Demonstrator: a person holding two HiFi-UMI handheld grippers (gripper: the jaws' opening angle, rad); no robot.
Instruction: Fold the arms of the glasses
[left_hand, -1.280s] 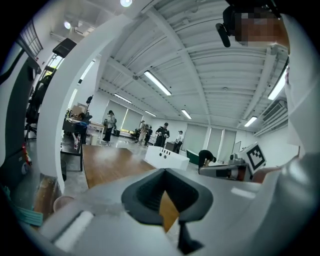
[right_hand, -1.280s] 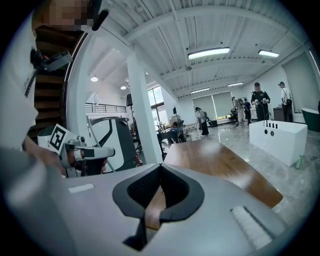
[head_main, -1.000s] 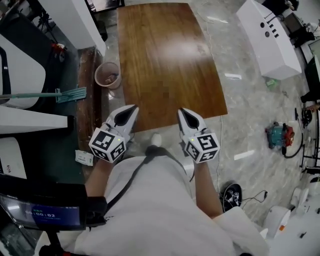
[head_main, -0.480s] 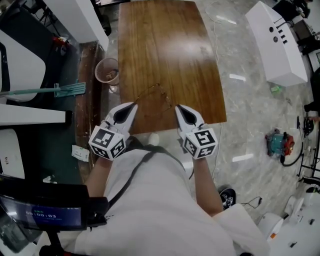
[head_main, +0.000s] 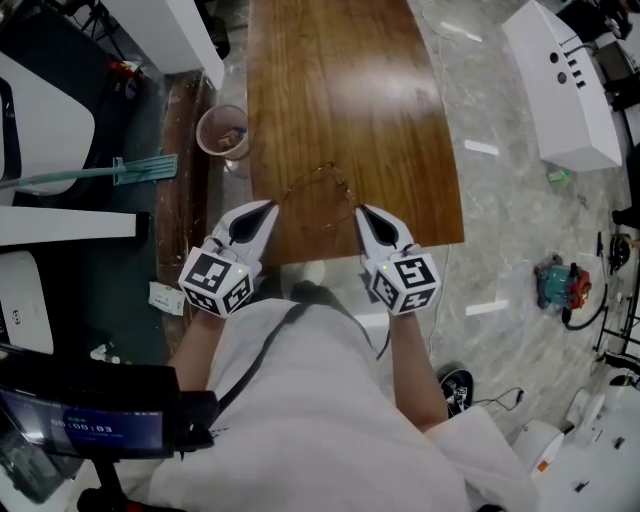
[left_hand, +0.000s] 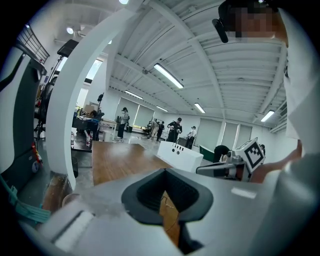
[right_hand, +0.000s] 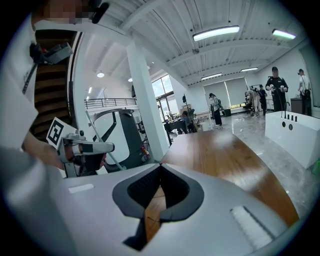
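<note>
Two hand-held grippers now reach a little further over the near edge of the wooden table (head_main: 340, 90) than a second ago. The glasses (head_main: 325, 169), not discernible on the wood then, now show as a thin wire outline between the tips. The left gripper (head_main: 270, 205) is clenched, jaws fully together. The right gripper (head_main: 361, 210) is likewise clenched. In each gripper view a short length of wire shows through the gap beneath the closed pads, with wood behind it. Whether either gripper nips the wire or merely sits against it cannot be settled. The glasses sit over the table's near end. Their outline forms a peak pointing away from the person, one leg running back toward each gripper tip, spread apart. The lenses cannot be made out.
</note>
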